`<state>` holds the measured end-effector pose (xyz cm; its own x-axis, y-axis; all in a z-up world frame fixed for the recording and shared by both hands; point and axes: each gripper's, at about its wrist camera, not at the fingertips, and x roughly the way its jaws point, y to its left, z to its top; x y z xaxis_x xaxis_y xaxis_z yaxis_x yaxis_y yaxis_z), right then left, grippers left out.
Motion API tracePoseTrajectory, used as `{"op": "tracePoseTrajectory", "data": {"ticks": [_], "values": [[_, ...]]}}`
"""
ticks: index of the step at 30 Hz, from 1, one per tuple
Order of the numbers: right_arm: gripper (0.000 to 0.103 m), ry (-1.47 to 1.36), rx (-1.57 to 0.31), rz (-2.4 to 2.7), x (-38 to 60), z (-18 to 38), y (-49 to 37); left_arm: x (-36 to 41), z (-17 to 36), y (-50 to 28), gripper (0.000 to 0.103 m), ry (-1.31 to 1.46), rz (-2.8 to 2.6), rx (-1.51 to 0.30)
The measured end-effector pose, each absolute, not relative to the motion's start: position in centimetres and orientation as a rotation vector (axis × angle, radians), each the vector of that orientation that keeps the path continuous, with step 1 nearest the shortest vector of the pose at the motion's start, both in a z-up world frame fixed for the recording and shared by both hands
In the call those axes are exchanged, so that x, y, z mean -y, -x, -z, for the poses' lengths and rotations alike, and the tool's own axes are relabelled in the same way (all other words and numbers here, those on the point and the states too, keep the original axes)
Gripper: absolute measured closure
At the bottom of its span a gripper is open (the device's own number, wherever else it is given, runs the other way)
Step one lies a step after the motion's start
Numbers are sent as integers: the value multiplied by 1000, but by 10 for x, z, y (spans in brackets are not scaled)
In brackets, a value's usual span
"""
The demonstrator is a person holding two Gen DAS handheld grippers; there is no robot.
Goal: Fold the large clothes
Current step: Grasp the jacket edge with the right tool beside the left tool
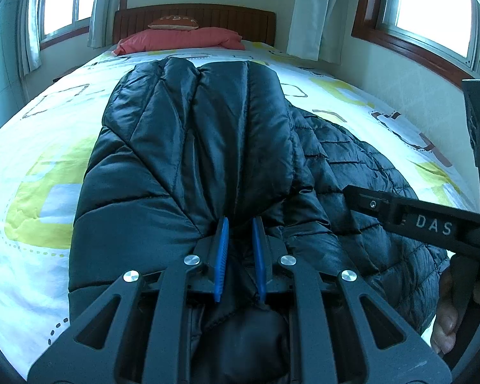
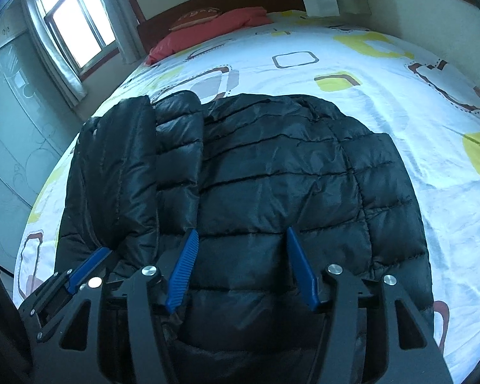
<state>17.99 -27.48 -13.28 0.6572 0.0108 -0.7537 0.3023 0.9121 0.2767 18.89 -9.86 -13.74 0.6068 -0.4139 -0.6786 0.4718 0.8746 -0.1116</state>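
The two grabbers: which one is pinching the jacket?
The left gripper: its blue fingers are nearly shut on a fold of the black jacket. The right gripper is wide open.

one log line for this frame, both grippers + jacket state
left gripper: shut on black puffer jacket | right gripper: open over jacket | jacket: partly folded on bed
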Motion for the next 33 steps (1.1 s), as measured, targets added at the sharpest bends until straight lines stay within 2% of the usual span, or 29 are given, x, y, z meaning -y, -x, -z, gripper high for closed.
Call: {"op": "tracePoseTrajectory", "data": {"ticks": [9, 25, 28, 30, 33], "values": [[46, -413, -813, 131, 265, 122, -174, 99, 137, -189, 87, -79, 513, -762], [44, -486, -870, 56, 260, 148, -192, 100, 136, -190, 87, -78, 512, -762], [50, -448, -869, 68, 253, 151, -191, 100, 136, -190, 87, -80, 512, -762], [67, -405, -872, 69, 244, 150, -191, 103, 134, -190, 87, -88, 510, -761], [79, -321, -867, 92, 229, 148, -192, 106, 130, -189, 87, -111, 506, -757]]}}
